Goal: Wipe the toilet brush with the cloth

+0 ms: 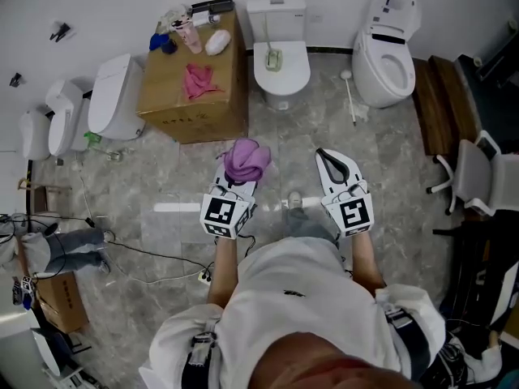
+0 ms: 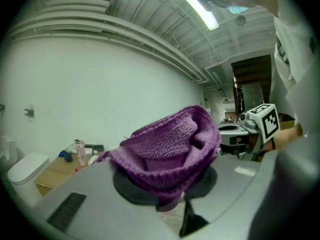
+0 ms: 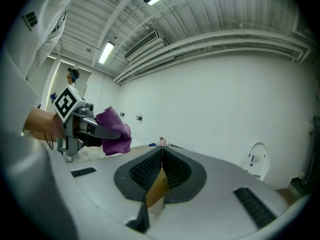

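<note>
Cloth (image 1: 246,160) in left gripper (image 1: 241,174); right gripper (image 1: 328,157) closed.

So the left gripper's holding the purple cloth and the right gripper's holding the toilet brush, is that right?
Not quite. The left gripper does hold the purple cloth, but the right gripper view shows the right gripper shut and empty.

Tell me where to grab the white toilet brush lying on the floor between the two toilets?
Probably mid-handle on the toilet brush, coming straight down with the empty right gripper, opened first. The brush seems to lie flat on the floor, round head toward the wall, so only the thin handle's top side is free.
</note>
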Demonstrator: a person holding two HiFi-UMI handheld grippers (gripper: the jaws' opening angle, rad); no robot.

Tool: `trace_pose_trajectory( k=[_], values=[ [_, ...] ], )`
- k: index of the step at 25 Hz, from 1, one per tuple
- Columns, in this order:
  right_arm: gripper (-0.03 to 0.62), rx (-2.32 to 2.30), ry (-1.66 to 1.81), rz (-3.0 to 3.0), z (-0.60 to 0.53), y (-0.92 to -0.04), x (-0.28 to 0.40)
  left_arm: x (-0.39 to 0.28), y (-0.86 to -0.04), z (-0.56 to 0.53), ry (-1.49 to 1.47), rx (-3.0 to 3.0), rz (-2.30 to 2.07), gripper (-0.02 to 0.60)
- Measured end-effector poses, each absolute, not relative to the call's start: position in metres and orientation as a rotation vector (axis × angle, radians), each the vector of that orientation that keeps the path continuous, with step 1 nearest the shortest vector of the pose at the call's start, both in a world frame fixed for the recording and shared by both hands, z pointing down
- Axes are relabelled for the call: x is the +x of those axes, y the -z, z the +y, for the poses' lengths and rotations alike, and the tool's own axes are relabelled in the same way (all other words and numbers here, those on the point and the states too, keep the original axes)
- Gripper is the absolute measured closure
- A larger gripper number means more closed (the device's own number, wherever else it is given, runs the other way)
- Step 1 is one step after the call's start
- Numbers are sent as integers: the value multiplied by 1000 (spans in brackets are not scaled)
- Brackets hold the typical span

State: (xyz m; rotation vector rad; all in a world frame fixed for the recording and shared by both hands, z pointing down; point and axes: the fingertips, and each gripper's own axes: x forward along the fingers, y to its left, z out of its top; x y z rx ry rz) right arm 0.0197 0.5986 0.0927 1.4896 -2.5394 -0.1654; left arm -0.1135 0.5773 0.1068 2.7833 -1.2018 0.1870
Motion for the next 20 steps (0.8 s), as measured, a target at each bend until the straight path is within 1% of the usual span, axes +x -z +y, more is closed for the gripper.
trace_pose_trajectory(
  k=[11, 20],
  values=[
    [597, 1389, 119, -2577, 481, -101, 61, -71, -107, 467, -214, 2727, -1260, 488],
    [597, 1327, 114, -2586, 428, -109, 83, -48, -112, 418, -220, 2699, -1302, 489]
  ],
)
